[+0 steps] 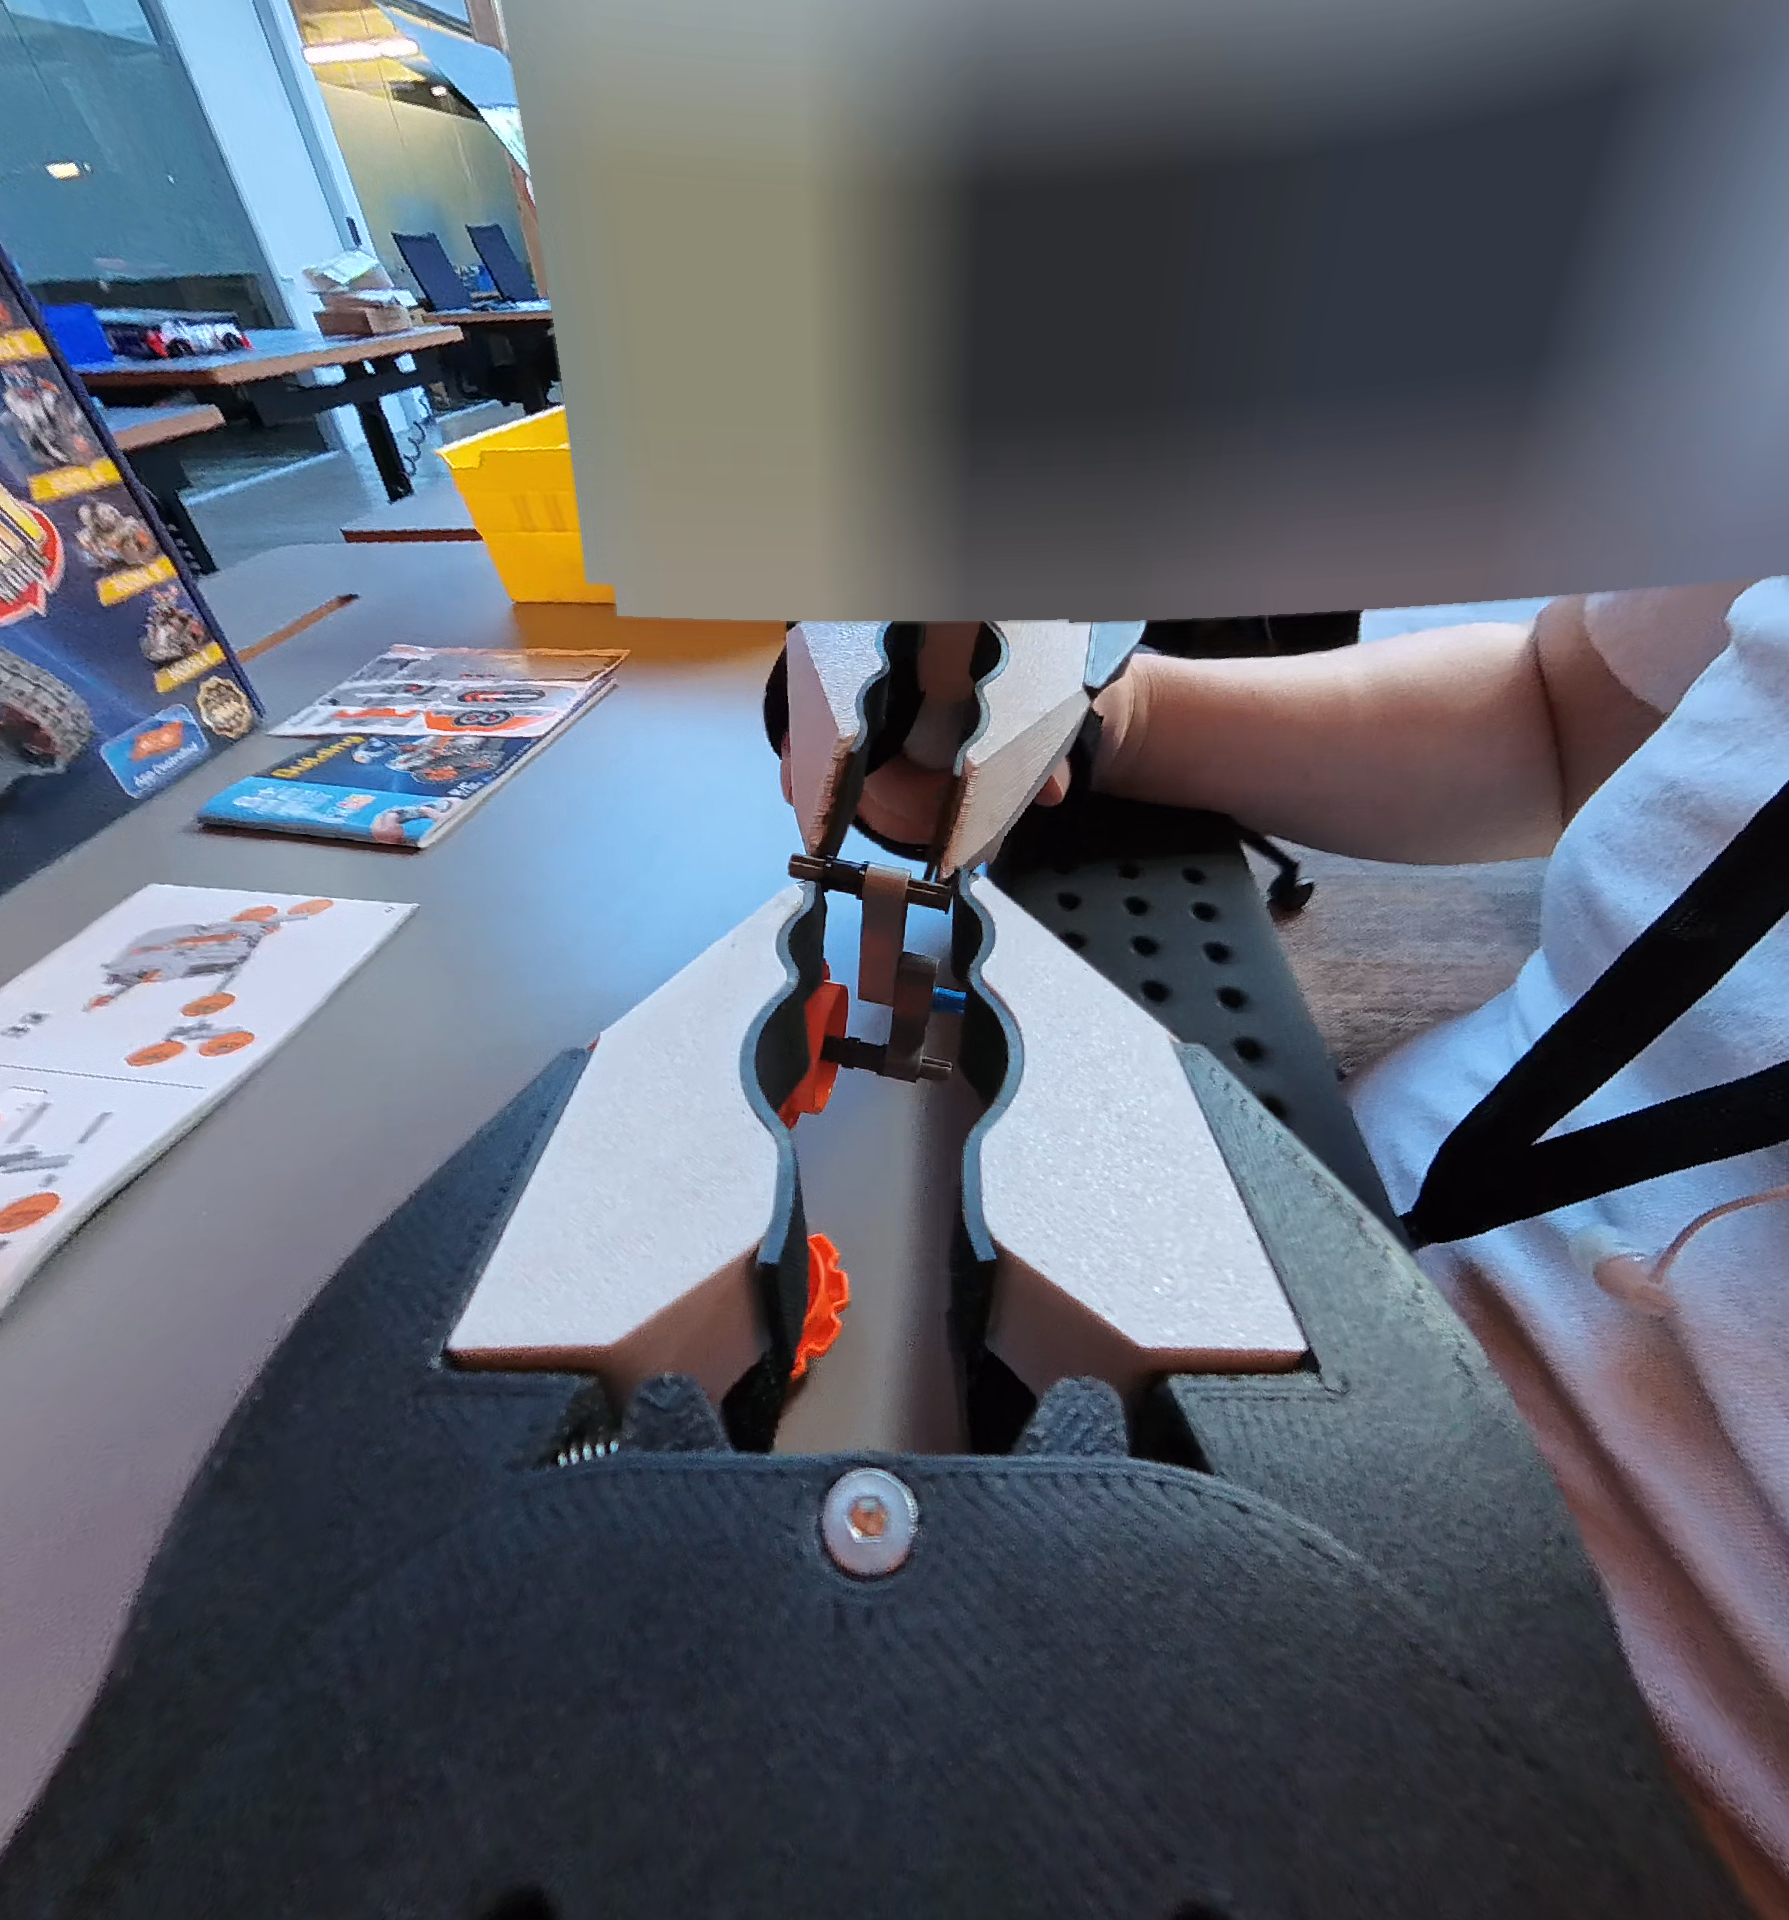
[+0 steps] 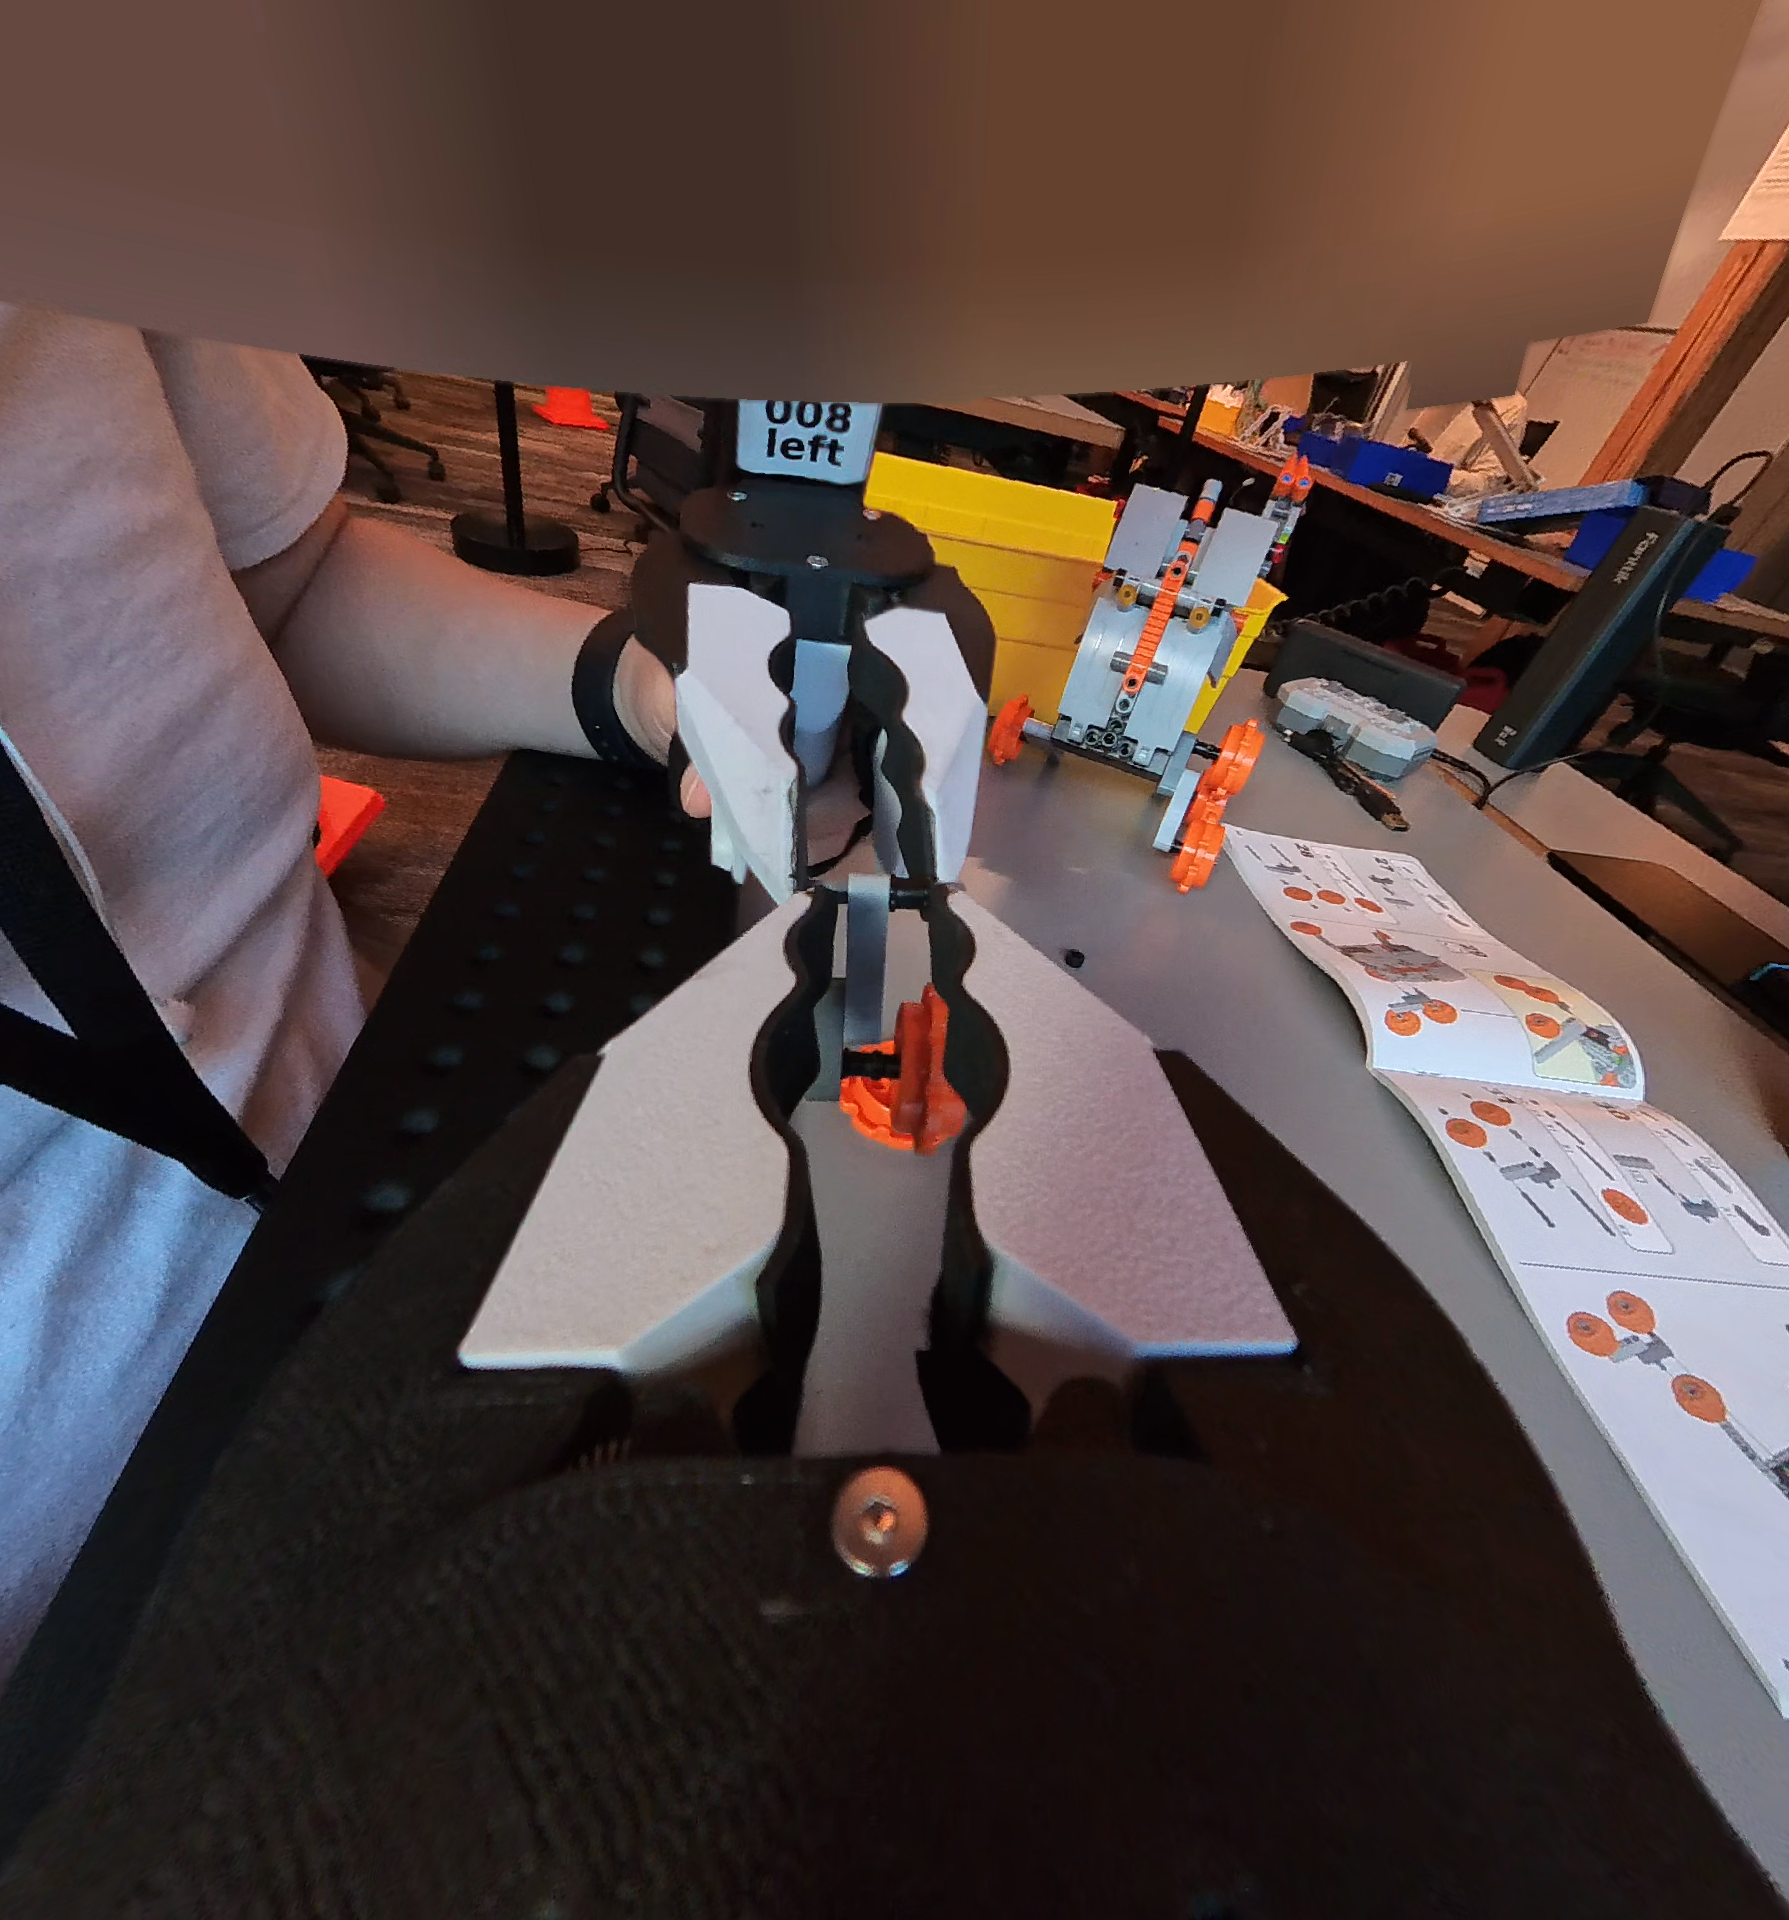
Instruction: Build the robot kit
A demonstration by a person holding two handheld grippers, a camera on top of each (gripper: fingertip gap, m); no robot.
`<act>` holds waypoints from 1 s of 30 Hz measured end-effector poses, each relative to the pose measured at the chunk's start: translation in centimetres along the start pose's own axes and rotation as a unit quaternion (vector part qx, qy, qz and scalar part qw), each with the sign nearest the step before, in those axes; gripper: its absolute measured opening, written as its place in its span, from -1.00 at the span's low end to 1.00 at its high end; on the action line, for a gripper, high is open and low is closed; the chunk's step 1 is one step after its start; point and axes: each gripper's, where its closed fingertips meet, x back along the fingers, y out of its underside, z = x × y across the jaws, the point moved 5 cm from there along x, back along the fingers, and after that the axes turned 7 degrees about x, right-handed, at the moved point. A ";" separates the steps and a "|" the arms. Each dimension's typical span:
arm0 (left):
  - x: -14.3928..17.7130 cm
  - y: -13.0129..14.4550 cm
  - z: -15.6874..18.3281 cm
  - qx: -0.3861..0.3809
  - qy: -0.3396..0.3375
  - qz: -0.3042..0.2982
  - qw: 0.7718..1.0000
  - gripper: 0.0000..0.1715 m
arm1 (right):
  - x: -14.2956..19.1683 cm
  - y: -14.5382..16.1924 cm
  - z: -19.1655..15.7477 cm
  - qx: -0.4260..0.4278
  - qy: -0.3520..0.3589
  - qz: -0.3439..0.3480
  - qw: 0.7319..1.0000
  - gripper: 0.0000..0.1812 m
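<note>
My left gripper (image 1: pixel 890 902) and right gripper (image 2: pixel 874 906) meet tip to tip above the dark table. Both are nearly closed on a thin black axle (image 1: pixel 869 873) that runs through the top of a small grey beam assembly (image 1: pixel 885 935). The assembly hangs between the fingers and carries a second axle with an orange gear (image 1: pixel 817 1039). It also shows in the right wrist view (image 2: pixel 867 956), with its gear (image 2: pixel 921 1070). The right gripper (image 1: pixel 885 847) comes in from above in the left wrist view. The left gripper (image 2: pixel 864 878) does the same in the right wrist view. A loose orange gear (image 2: pixel 869 1120) lies on the table below.
An open instruction booklet (image 2: pixel 1555 1143) lies to the right, with more booklets (image 1: pixel 422 748) and a toy box (image 1: pixel 48 540) farther off. A grey and orange brick vehicle (image 2: pixel 1150 665) stands before a yellow bin (image 2: pixel 983 540). A black perforated board (image 2: pixel 557 935) edges the table. A person's arm (image 1: pixel 1337 748) is close. The tips of both grippers are at nearly the same place.
</note>
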 end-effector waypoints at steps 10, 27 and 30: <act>-0.1 -0.3 0.1 0.012 0.001 0.013 1.000 -0.74 | 0.2 -0.1 0.5 -0.031 0.005 0.015 0.999 -0.72; 0.2 -1.0 0.4 -0.040 -0.022 0.031 0.998 -0.74 | -0.7 0.7 -0.8 0.011 -0.029 -0.020 0.999 -0.84; 0.1 -1.1 0.4 -0.044 -0.026 0.033 0.998 -0.74 | -0.6 0.6 -1.0 0.032 -0.029 -0.021 0.999 -0.84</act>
